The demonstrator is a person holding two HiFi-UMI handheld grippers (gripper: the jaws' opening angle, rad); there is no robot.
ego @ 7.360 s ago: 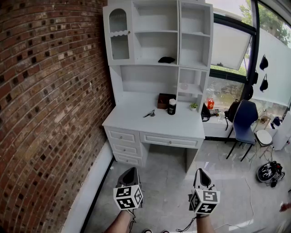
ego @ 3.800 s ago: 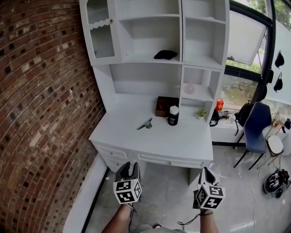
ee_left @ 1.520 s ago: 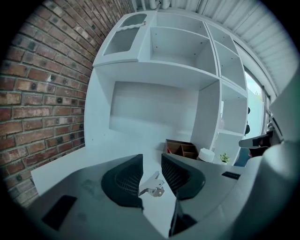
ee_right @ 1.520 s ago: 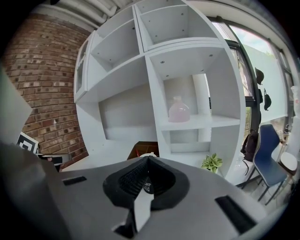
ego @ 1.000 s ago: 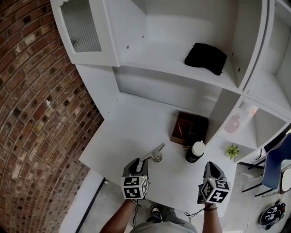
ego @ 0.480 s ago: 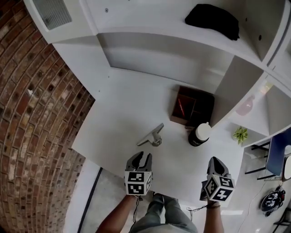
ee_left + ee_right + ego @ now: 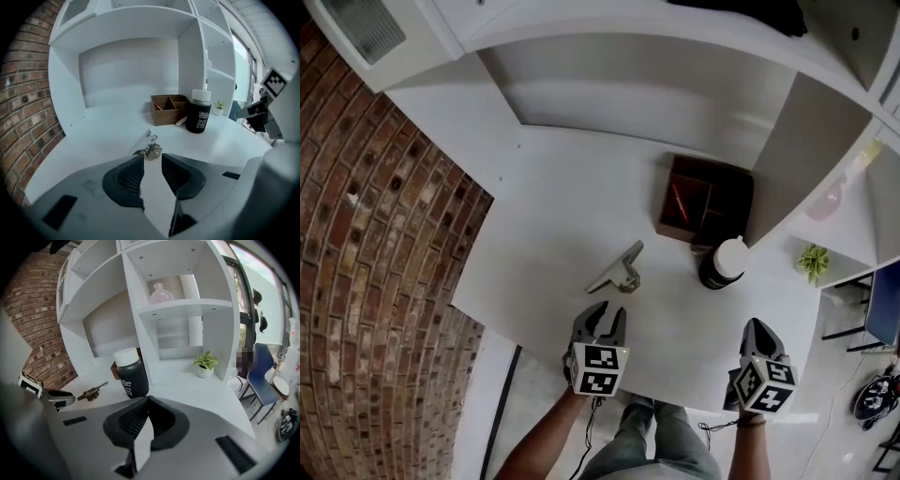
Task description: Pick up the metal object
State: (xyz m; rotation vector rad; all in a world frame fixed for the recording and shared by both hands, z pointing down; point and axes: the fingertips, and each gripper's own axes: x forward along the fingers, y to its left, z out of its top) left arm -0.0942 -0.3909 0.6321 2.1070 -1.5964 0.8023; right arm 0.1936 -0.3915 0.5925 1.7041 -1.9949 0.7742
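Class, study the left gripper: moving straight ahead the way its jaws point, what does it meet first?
Probably the small silver metal object on the white desk, lying just beyond the left gripper's open jaws, though depth is hard to judge.

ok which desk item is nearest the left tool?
The metal object: it lies flat just ahead of the left tool's open jaws, untouched. The black jar and the brown wooden box sit farther back, to the right.

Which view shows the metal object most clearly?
The head view: the whole metal object lies unobstructed on the white desk. The left gripper view shows it close but foreshortened, just beyond the left gripper. The right gripper view shows it small, at left.
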